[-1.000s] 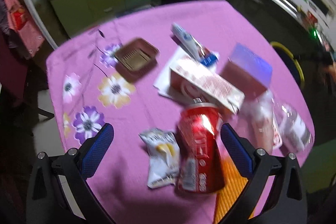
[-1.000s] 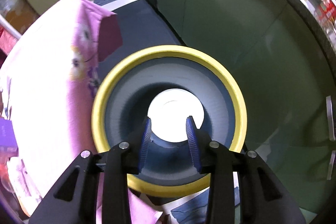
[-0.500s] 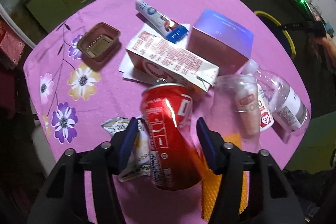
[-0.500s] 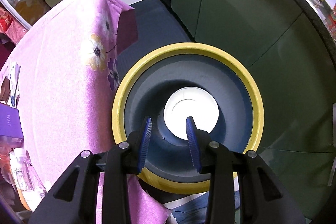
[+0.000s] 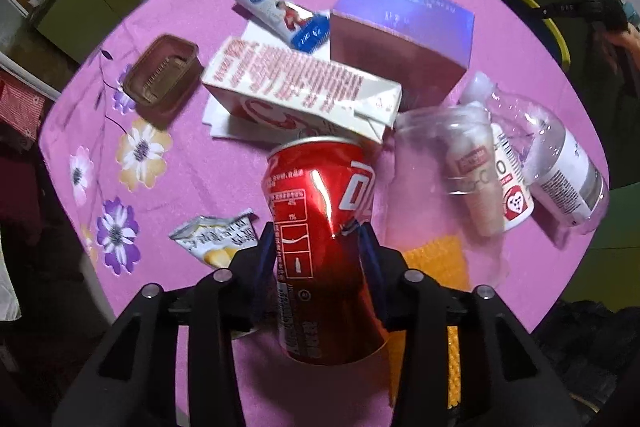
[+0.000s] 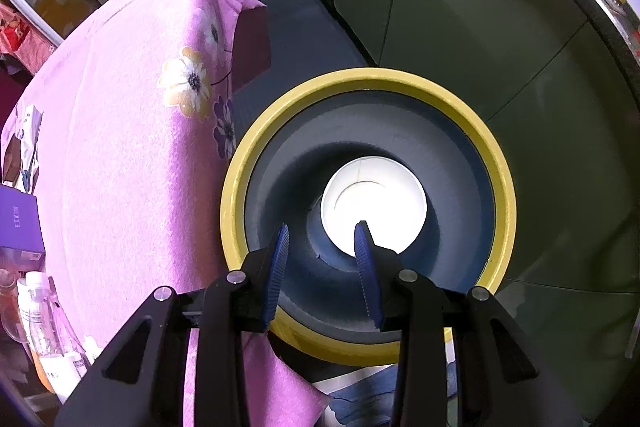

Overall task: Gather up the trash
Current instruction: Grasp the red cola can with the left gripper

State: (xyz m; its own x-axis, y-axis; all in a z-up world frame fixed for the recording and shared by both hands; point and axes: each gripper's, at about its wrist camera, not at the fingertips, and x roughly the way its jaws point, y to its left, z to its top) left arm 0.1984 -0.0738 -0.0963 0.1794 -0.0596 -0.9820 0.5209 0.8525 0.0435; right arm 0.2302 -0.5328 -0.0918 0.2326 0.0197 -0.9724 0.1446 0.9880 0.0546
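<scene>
The left claw [image 5: 318,247] is clamped on the dented red can [image 5: 320,227] above the counter [image 5: 192,179]. The right claw [image 6: 320,259], apart and empty, hangs over the yellow-rimmed bin [image 6: 494,155] (one white cup [image 6: 374,203] inside). Most trash remains: carton [image 5: 304,91], bottle [image 5: 560,163], wrapper [image 5: 218,239].

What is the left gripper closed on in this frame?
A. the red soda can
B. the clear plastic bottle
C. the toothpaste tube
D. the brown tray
A: in the left wrist view the left gripper has both blue fingers pressed against the sides of the red soda can, which is dented at the right finger.
</scene>
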